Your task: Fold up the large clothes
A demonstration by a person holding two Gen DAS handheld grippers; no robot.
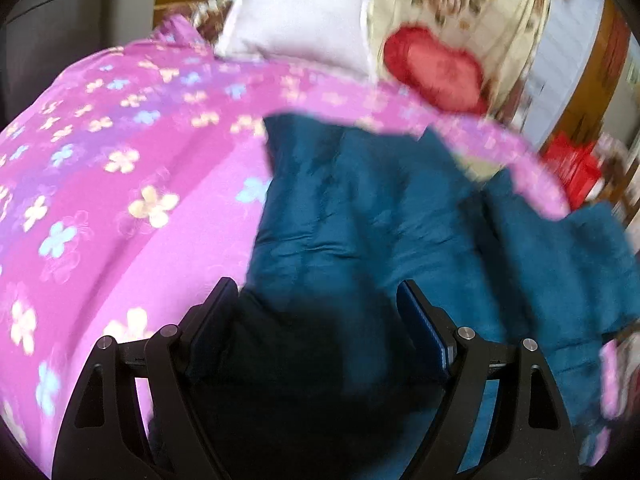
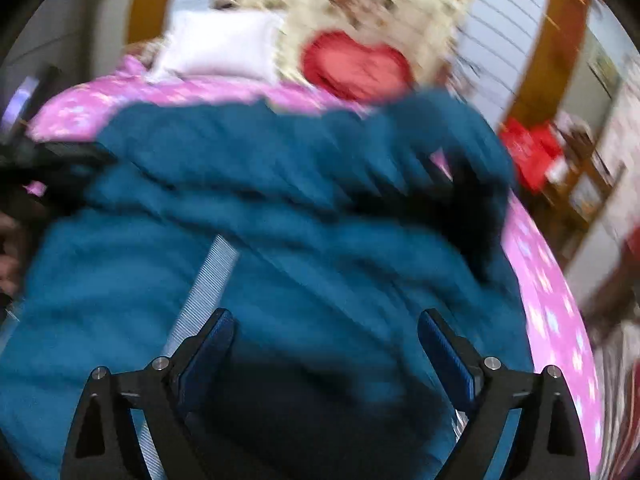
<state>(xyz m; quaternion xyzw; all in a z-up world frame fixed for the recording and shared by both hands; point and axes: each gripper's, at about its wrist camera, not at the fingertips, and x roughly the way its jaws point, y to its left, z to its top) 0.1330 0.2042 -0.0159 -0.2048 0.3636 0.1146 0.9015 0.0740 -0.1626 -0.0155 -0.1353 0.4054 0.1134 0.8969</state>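
Teal cloth fills the near ground under both cameras: a large teal garment (image 2: 280, 208) spread on the bed (image 1: 120, 168), whose pink flowered cover shows to the garment's left and along its far edge. Beyond that far edge lie a white pillow (image 1: 296, 28) and a red heart-shaped cushion (image 1: 436, 68). A pale ribbed strip (image 2: 216, 280), perhaps a zip or trim, runs across the garment near the right tongs.

Judging by the bunched far part of the garment, a fold looks freshly laid and let go. The next move would call for finding a free edge or corner, closing on it, and carrying it across.

Both tongs tilt downward over the garment. The right gripper (image 2: 326, 344) stands released, jaws wide, nothing between them. The left gripper (image 1: 316, 316) is likewise wide and grasps nothing.
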